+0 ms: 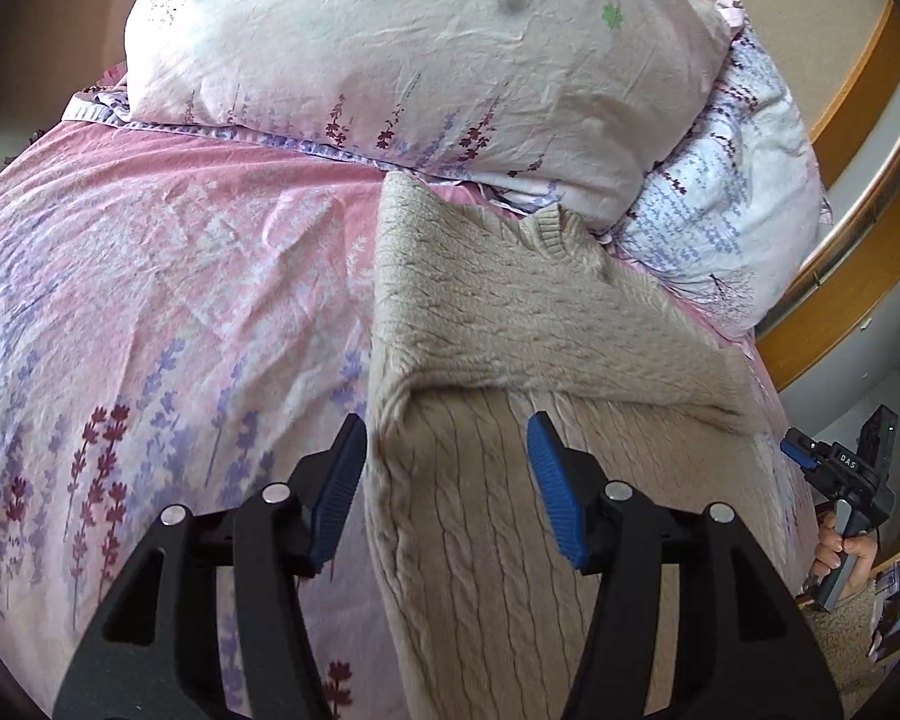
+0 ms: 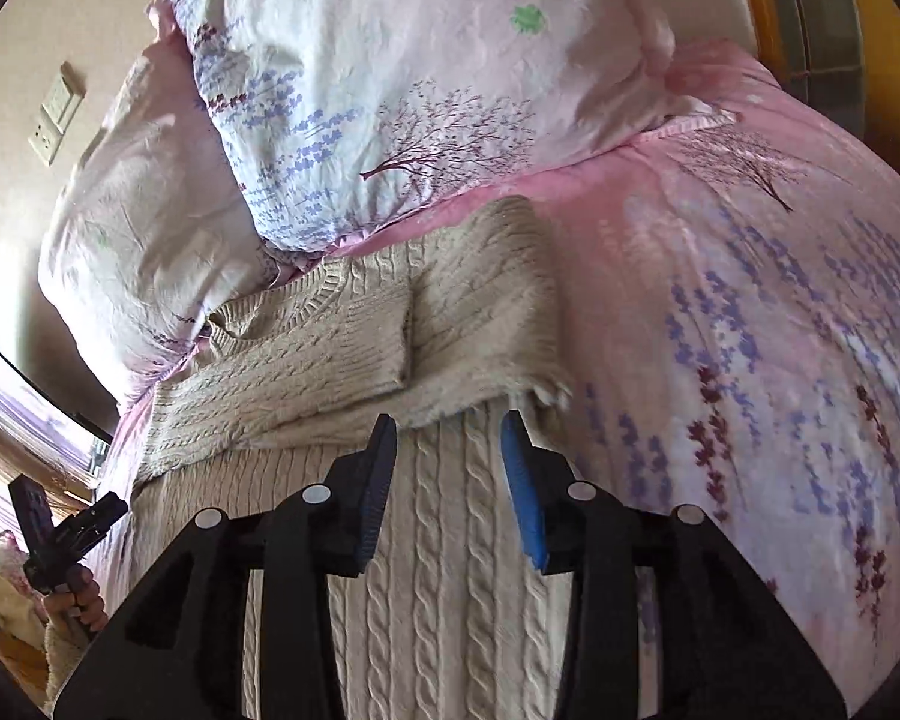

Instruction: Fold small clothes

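Note:
A beige cable-knit sweater (image 1: pixel 498 324) lies on the pink floral bed, its sleeves folded across the chest below the ribbed collar (image 1: pixel 555 231). My left gripper (image 1: pixel 447 435) is open and empty, just above the sweater's left edge near the folded sleeve. My right gripper (image 2: pixel 450 429) is open and empty above the sweater (image 2: pixel 354 348), near its right side below the folded sleeve edge. The right gripper also shows at the left wrist view's far right (image 1: pixel 801 450). The left gripper shows low at the left of the right wrist view (image 2: pixel 108 510).
Pink floral bedsheet (image 1: pixel 150 276) covers the bed. Two large floral pillows (image 1: pixel 426 54) (image 2: pixel 390 90) lie just beyond the sweater's collar. A wooden bed frame (image 1: pixel 858 120) runs along the right. A wall socket plate (image 2: pixel 57 114) is on the wall behind.

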Demonstrator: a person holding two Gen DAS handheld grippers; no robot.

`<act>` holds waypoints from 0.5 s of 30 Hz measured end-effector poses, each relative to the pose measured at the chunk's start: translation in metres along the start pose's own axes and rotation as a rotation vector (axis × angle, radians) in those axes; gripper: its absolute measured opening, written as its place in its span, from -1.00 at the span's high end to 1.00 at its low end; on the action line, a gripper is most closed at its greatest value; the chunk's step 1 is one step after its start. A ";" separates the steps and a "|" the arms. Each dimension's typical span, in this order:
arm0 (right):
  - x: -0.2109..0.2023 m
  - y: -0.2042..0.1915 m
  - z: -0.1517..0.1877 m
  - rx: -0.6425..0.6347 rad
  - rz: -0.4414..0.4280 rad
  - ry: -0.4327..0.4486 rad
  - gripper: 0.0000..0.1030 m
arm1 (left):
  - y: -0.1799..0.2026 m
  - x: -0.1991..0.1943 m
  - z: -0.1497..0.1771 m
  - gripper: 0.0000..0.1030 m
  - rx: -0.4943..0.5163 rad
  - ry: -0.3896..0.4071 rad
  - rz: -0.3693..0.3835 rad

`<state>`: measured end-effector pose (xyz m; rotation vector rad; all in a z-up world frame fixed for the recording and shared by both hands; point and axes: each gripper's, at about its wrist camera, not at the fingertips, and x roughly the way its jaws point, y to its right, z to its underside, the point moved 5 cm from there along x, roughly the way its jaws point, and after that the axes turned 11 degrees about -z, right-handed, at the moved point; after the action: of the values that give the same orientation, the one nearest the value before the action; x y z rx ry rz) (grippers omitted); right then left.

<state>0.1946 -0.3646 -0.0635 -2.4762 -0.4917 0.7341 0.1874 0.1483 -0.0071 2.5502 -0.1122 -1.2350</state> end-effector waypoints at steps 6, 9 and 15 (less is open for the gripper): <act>-0.029 0.030 0.039 0.064 -0.032 -0.043 0.26 | -0.006 -0.030 0.040 -0.08 -0.028 -0.017 0.069; -0.037 0.038 0.060 0.111 -0.072 -0.055 0.26 | -0.007 -0.038 0.059 -0.08 -0.057 -0.040 0.103; -0.052 0.038 0.097 0.161 -0.170 -0.071 0.26 | -0.003 -0.047 0.093 -0.07 -0.064 -0.072 0.142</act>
<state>0.1046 -0.3844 -0.1341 -2.2342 -0.6354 0.7633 0.0853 0.1387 -0.0265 2.3989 -0.2598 -1.2547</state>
